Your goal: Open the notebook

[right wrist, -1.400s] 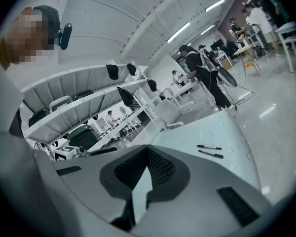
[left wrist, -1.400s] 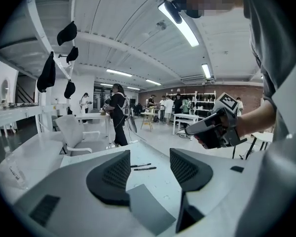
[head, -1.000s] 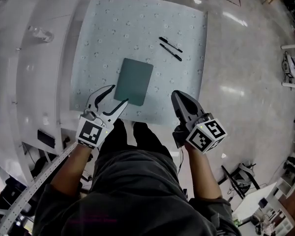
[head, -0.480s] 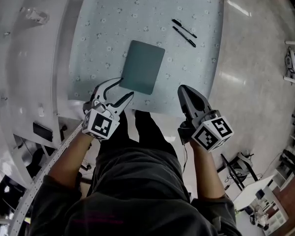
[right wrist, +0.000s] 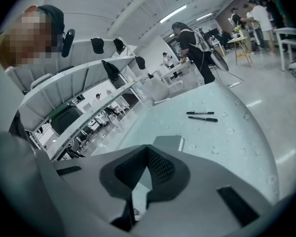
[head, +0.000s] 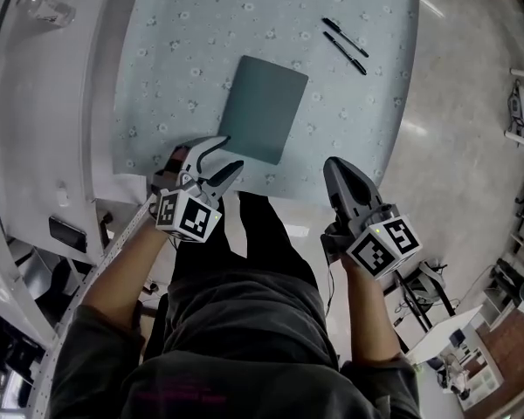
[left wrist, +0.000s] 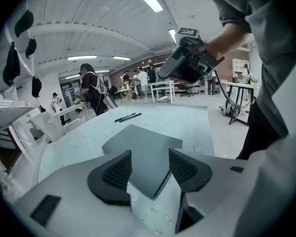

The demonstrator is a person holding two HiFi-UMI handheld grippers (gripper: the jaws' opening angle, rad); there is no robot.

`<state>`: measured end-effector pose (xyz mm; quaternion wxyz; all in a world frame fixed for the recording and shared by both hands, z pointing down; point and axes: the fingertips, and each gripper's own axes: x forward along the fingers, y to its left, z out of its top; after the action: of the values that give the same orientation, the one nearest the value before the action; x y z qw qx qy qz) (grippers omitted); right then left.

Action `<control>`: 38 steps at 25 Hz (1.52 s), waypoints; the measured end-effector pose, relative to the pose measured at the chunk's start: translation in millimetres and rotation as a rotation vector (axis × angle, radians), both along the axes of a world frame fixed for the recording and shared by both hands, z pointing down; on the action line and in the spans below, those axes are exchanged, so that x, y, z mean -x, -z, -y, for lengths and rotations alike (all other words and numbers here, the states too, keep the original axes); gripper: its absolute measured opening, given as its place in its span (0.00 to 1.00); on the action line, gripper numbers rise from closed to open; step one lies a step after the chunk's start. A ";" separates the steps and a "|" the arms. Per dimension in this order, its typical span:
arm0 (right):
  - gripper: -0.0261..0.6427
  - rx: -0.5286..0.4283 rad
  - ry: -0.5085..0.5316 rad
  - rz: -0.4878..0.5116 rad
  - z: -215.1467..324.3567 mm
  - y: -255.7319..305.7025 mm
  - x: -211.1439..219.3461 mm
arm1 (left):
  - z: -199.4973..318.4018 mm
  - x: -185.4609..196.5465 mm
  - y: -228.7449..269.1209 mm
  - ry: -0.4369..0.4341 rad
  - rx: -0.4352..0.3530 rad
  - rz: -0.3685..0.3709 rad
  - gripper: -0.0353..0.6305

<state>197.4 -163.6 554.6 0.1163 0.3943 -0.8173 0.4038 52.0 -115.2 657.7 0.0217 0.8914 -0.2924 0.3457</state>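
Pale blue speckled cloth covers the worktop (head: 201, 42). At its near edge, left of centre, the left gripper (head: 225, 154) has its jaws well apart, with the notebook's near corner between the pads (left wrist: 119, 171). Whether they touch it is hard to tell. The notebook (head: 262, 107), dark teal and closed, lies flat and slightly askew in the middle of the worktop, nearer the near edge. Two black pens (head: 345, 46) lie side by side toward the far right corner, well apart from the notebook. The right gripper (head: 334, 166) hovers at the near edge, right of the notebook, jaws closed together and empty.
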 end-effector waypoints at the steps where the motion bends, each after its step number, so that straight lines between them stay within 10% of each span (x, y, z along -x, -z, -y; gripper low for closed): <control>1: 0.04 0.004 0.002 -0.001 -0.5 -2.6 1.4 | -0.9 0.6 -6.0 -0.010 0.000 0.010 0.41; 22: 0.04 0.096 0.015 -0.015 -16.9 -44.4 5.8 | -8.9 -2.4 -64.4 -0.199 -0.169 0.235 0.40; 38: 0.04 0.123 0.002 0.002 -21.6 -55.9 9.9 | -8.9 -12.7 -66.7 -0.311 -0.208 0.263 0.30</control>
<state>187.4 -142.1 610.6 0.1397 0.3854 -0.7915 0.4534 64.8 -106.3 724.4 -0.1621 0.8705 -0.1856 0.4261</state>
